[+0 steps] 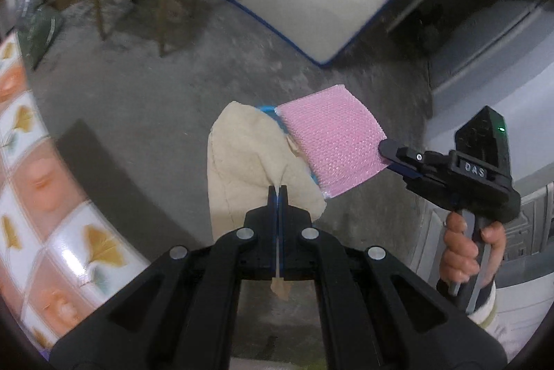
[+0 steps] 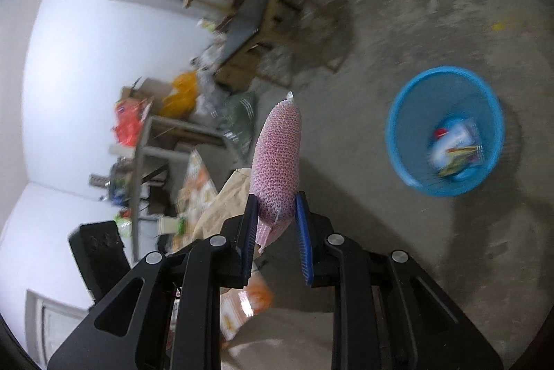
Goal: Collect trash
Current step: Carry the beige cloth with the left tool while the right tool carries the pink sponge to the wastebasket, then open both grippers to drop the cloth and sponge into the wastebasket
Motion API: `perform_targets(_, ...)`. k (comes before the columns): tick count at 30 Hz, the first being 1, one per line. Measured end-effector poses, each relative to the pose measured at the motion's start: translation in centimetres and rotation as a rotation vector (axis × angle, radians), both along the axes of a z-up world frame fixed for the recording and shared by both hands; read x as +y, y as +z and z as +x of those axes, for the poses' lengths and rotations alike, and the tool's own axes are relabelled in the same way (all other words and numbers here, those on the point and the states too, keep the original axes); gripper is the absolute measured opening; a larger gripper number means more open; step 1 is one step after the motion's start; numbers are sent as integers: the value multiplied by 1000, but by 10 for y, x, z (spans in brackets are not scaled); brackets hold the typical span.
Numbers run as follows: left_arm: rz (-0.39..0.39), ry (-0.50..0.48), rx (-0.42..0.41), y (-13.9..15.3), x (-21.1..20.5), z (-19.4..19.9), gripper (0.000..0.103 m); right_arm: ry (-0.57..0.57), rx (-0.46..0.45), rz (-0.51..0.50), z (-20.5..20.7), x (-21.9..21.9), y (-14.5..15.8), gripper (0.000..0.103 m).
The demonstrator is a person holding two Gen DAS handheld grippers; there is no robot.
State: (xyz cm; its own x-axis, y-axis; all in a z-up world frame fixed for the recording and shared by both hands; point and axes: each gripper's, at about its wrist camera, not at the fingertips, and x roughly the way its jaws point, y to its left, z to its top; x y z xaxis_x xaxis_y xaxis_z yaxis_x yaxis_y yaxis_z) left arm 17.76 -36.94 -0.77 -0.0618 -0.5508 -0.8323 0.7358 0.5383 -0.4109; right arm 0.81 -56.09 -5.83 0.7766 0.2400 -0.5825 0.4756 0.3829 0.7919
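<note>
Right wrist view suggested the main risk: the pink bubble-wrap pouch (image 2: pixel 277 162), pinched only at one end by the right gripper (image 2: pixel 277 224), could slip and land short of the blue basket (image 2: pixel 405 159) off to its right. The left gripper (image 1: pixel 277 197), jaws clamped flat, held a crumpled beige paper bag (image 1: pixel 242 155) just beside the pouch, which looked puffy and light.
</note>
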Motion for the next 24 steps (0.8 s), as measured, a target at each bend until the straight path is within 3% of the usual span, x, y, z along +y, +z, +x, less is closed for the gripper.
perform_targets(8,48,-69,69,-65,-91,-17,0,-113,120,-31,-24,-40,-49,22)
perform_targets(14,58,-77,67,-92,-138,-20,0,-186,184,-36,-16,-61,-80,22)
perform_targets(15,52,-70,64,-98,-147,-19,3,-192,188,-38,-15,-64,-82,22)
perform_targets(17,28,-59,60,-106,-158,-20,25,-231,204,-46,-11,-73,-92,25)
perform_targets(18,13,-44,47,-111,-163,-18,47,-241,208,-52,-8,-78,-98,26)
perform_targets(19,12,-19,28,-115,-164,-18,57,-248,219,-51,-6,-82,-104,28)
perform_targets(22,26,34,38,-125,-160,-14,57,-301,266,-27,-7,-94,-130,41)
perform_targets(24,15,46,73,-127,-150,-11,57,-329,313,-28,-12,-98,-144,41)
